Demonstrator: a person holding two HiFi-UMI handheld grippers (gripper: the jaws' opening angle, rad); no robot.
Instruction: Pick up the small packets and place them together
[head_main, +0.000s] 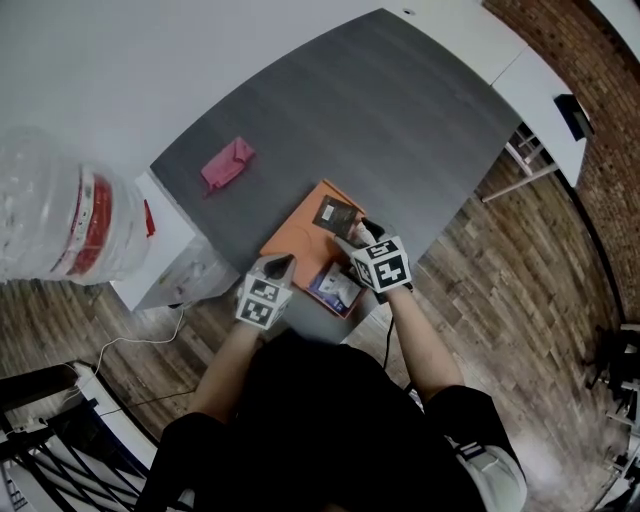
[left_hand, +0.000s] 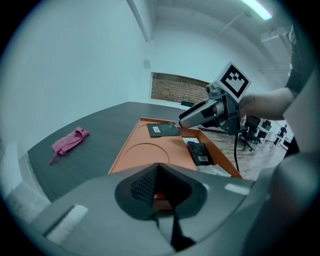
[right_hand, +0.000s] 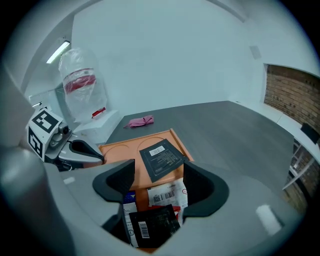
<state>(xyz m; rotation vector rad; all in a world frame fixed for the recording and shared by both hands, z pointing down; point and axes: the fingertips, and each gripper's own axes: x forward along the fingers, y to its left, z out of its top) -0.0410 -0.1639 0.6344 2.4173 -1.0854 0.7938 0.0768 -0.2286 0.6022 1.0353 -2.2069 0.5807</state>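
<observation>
You have even, cool, bluish light; a ceiling strip light (left_hand: 255, 9) glows at the top right of your left gripper view. Both gripper views bulge and turn black at their corners. Shadows on the table (head_main: 400, 110) are faint, and the clear jug (head_main: 60, 215) looks smeared.

A dark grey table (head_main: 400, 110) fills the middle of the head view. An orange tray (head_main: 297, 228) with a round recess in its floor lies at the table's near edge. A crumpled pink cloth (head_main: 228, 163) rests on the table near its left corner, well apart from the tray. Beside that corner stands a low white cabinet (head_main: 165, 255), and a large clear water bottle (head_main: 60, 215) with a red label stands by it. A thin white cable (head_main: 125, 345) trails across the wood-plank floor (head_main: 520, 260). Beyond the table are a white desk (head_main: 480, 40) and a brick wall (head_main: 590, 70).
</observation>
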